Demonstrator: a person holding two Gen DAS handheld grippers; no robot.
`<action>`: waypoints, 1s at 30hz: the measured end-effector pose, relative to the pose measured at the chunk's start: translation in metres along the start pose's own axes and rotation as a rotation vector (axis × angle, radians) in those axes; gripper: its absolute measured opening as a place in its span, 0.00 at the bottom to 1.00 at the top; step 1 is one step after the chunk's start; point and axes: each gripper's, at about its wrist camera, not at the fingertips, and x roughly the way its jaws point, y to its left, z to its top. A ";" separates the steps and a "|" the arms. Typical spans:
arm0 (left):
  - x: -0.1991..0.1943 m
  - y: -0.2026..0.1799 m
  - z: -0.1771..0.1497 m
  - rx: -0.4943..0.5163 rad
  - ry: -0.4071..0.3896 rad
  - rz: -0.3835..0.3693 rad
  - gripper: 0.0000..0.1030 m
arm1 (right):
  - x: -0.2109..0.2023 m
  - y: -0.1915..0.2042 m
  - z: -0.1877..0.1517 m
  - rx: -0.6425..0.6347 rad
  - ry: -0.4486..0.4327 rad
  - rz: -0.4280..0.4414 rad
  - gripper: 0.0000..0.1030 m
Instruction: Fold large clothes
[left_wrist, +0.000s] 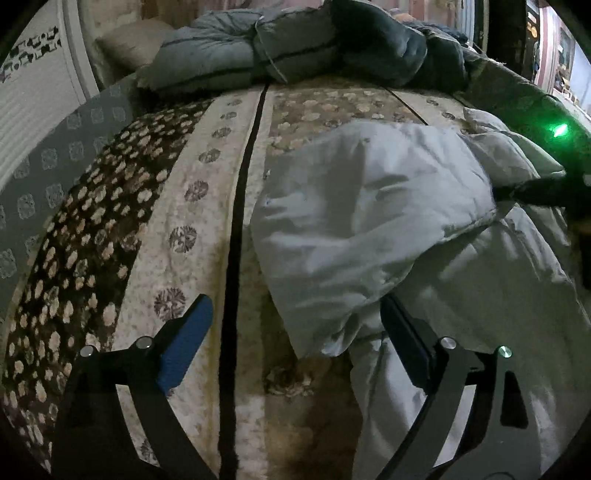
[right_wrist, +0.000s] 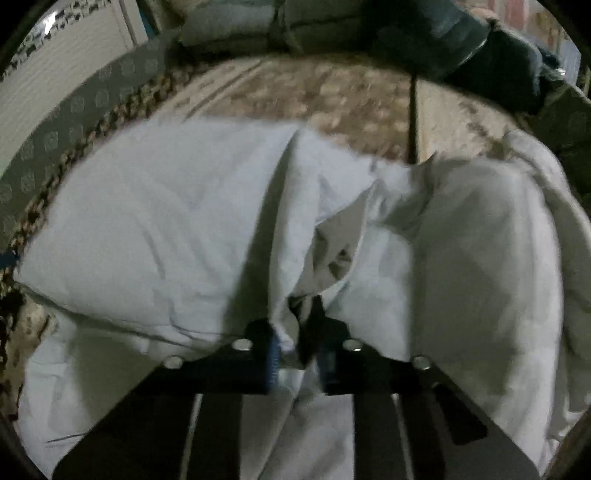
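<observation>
On the patterned bedspread (left_wrist: 207, 206), seen from the left wrist, lies a pale, puffy quilted garment (left_wrist: 369, 221); the left gripper (left_wrist: 295, 339) stands wide apart, gripping nothing, with grey bedding (left_wrist: 236, 55) heaped beyond. From the right wrist, the right gripper (right_wrist: 295, 354) pinches a soft fold of that garment (right_wrist: 147, 221).

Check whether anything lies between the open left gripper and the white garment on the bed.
Nothing visible does. The left gripper stands open over the patterned bedspread, and the white garment's folded edge already reaches between its fingers.
</observation>
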 end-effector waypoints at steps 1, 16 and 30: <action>-0.002 -0.003 0.002 0.000 -0.006 0.003 0.89 | -0.022 -0.010 0.001 0.009 -0.050 -0.032 0.11; -0.012 -0.066 0.051 -0.018 -0.060 -0.023 0.93 | -0.132 -0.149 -0.082 0.221 -0.035 -0.203 0.53; 0.082 -0.147 0.082 0.012 0.162 -0.049 0.23 | -0.023 -0.114 -0.029 0.122 0.080 -0.199 0.29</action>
